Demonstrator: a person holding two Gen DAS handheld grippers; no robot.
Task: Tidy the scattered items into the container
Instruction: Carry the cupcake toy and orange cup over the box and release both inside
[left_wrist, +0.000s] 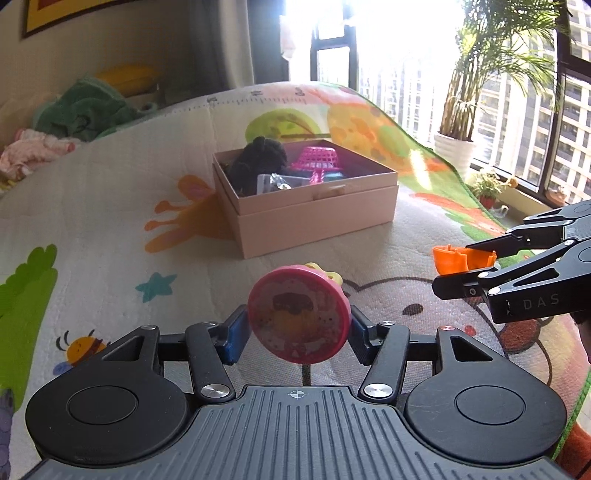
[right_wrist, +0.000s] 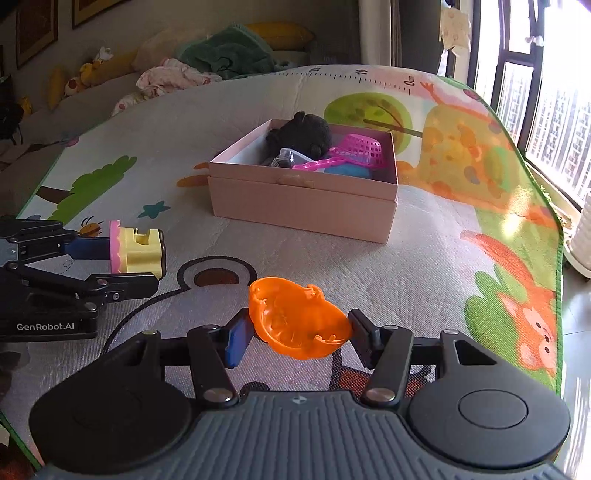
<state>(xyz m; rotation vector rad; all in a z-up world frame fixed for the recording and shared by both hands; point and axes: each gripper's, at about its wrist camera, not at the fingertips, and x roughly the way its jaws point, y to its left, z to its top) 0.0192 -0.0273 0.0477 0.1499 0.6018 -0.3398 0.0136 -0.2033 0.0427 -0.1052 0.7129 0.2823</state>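
step: carrying to box | left hand-held gripper (left_wrist: 299, 328) pinched pink-and-yellow plastic toy (left_wrist: 298, 317) | right hand-held gripper (right_wrist: 301, 332) pinched orange plastic bowl (right_wrist: 297, 323), both above play mat (right_wrist: 424, 251) | next: reach open pink cardboard box (right_wrist: 295, 203) mid-mat, release inside

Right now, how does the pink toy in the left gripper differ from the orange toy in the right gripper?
The pink toy is a solid disc with a yellow body; the orange toy is an open, hollow shell. The pink toy shows a printed picture; the orange toy is plain. Both are gripped above the mat, outside the box.
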